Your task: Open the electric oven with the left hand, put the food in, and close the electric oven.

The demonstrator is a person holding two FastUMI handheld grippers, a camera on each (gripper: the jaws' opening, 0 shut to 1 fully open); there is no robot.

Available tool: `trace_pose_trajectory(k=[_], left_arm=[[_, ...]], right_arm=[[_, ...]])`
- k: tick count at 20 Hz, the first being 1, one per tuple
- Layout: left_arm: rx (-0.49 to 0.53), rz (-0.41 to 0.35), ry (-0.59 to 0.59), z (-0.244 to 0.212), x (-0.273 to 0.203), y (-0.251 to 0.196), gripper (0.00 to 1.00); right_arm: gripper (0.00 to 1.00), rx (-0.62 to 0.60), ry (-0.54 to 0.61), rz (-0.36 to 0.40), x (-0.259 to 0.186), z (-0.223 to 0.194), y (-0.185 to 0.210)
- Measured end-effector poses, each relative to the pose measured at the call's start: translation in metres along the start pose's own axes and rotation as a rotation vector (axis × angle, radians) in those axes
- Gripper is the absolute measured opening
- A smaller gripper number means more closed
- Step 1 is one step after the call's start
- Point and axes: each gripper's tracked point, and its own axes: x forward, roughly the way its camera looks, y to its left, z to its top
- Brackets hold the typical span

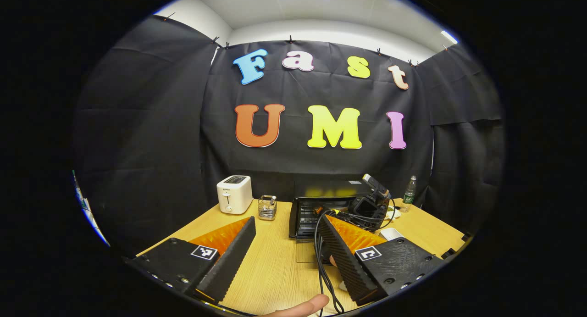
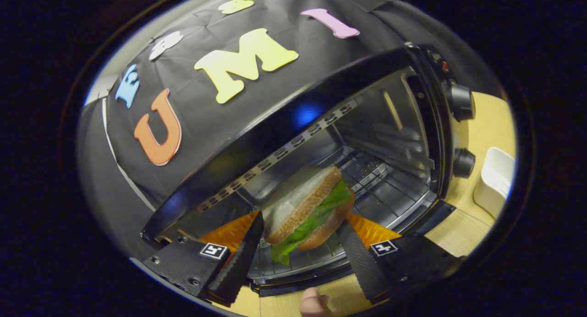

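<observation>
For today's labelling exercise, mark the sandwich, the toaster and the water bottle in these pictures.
sandwich (image 2: 305, 207): right gripper view, on the brown crust edge.
toaster (image 1: 234, 195): left gripper view, on its white front face.
water bottle (image 1: 409, 192): left gripper view, on its body.

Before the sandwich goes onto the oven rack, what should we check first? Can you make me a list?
1. Oven door open: ok, the inside shows.
2. Sandwich held by the right gripper, both fingers pressing: ok.
3. Wire rack bare where the sandwich will land: ok.
4. Sandwich past the front edge: ok, it hangs over the rack.
5. Left gripper out of the way: ok, open, back over the table.
6. Oven off: cannot tell.
</observation>
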Motion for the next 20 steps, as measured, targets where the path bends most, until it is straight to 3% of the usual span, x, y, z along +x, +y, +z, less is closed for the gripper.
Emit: trace_pose_trajectory(k=[2,4,5,7,11,12,14,15,16,17,19,20], left_arm=[[-0.003,-0.005,0.004,-0.002,0.000,-0.002,0.93],[-0.001,-0.008,0.007,-0.003,-0.002,-0.005,0.93],[0.001,-0.008,0.007,-0.002,-0.003,-0.005,0.93],[-0.001,-0.004,0.002,-0.001,-0.007,-0.004,0.93],[-0.010,-0.002,-0.008,0.002,-0.017,-0.005,0.93],[-0.008,-0.002,-0.008,0.001,-0.018,-0.006,0.81],[-0.003,0.002,-0.010,0.001,-0.021,-0.005,0.81],[-0.003,0.003,-0.009,0.000,-0.023,-0.005,0.93],[-0.004,0.005,-0.009,-0.001,-0.024,-0.005,0.93],[-0.008,0.006,-0.007,-0.001,-0.025,-0.005,0.81],[-0.010,0.007,-0.008,-0.001,-0.029,-0.005,0.81],[-0.010,0.009,-0.011,-0.001,-0.031,-0.005,0.93]], right_arm=[[1.00,-0.096,-0.022,-0.014,-0.004,0.003,-0.001],[0.95,-0.192,-0.028,-0.020,-0.009,0.004,0.003],[1.00,-0.253,-0.022,-0.027,-0.010,0.003,0.002],[0.95,-0.387,0.002,-0.054,-0.014,-0.002,0.002],[1.00,-0.589,0.079,-0.063,-0.020,-0.016,0.001],[1.00,-0.587,0.085,-0.054,-0.022,-0.019,0.000],[1.00,-0.555,0.099,-0.041,-0.029,-0.017,-0.002],[1.00,-0.541,0.110,-0.037,-0.033,-0.018,-0.005],[1.00,-0.527,0.124,-0.027,-0.036,-0.018,-0.005],[1.00,-0.509,0.152,-0.013,-0.039,-0.021,-0.006],[1.00,-0.495,0.239,0.015,-0.043,-0.031,-0.007],[1.00,-0.501,0.271,0.031,-0.045,-0.034,-0.004]])
